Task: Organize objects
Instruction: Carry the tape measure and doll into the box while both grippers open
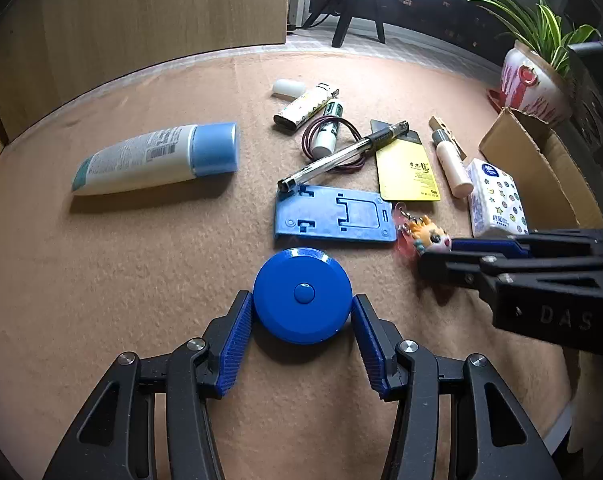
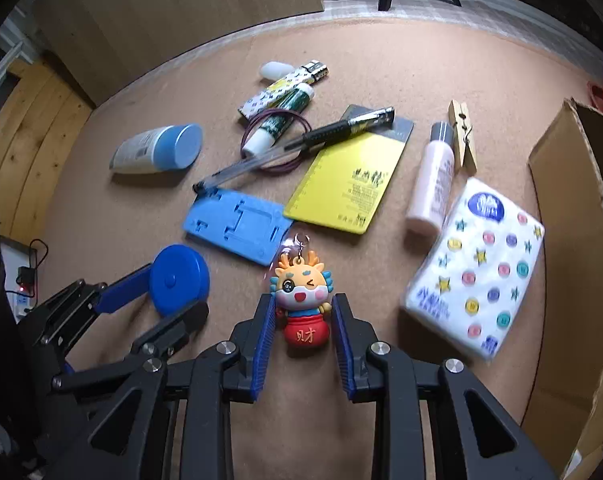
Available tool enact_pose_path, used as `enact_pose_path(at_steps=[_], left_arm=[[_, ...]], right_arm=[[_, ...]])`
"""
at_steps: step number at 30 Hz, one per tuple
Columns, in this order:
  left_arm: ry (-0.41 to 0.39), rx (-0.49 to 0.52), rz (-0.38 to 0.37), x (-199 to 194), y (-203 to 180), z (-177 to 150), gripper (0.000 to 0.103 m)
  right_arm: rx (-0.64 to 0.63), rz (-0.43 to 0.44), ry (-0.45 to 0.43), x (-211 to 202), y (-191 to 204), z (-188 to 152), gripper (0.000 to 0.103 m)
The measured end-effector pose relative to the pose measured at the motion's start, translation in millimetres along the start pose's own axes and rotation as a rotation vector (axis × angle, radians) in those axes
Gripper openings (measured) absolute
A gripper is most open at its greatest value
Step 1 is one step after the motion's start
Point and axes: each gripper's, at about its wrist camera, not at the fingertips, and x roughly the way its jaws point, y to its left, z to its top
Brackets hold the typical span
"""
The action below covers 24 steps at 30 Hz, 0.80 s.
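Note:
My left gripper (image 1: 302, 309) is shut on a round blue tape measure (image 1: 302, 296) that rests on the tan mat; it also shows in the right wrist view (image 2: 178, 278). My right gripper (image 2: 303, 312) is shut on a cartoon dragon keychain (image 2: 303, 300) with a red pouch base, also on the mat. The keychain shows in the left wrist view (image 1: 429, 236), with the right gripper (image 1: 433, 258) at it from the right.
On the mat lie a blue phone stand (image 2: 237, 228), a yellow card (image 2: 347, 184), a pen (image 2: 297, 142), a lotion tube (image 2: 157, 150), a small pink bottle (image 2: 431, 184), a clothespin (image 2: 463, 134) and a tissue pack (image 2: 477, 276). An open cardboard box (image 2: 569, 216) stands at the right.

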Motion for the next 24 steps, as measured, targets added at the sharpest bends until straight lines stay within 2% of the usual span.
enact_pose_path(at_steps=[12,24], left_arm=[[-0.013,-0.04,-0.041,-20,7,-9,0.054],[-0.054,-0.043,-0.083,-46,-3,-5,0.054]], right_arm=[[0.054,0.056,-0.07,-36,-12,-34,0.025],[0.088,0.074,-0.16,-74,-14,-44,0.025]])
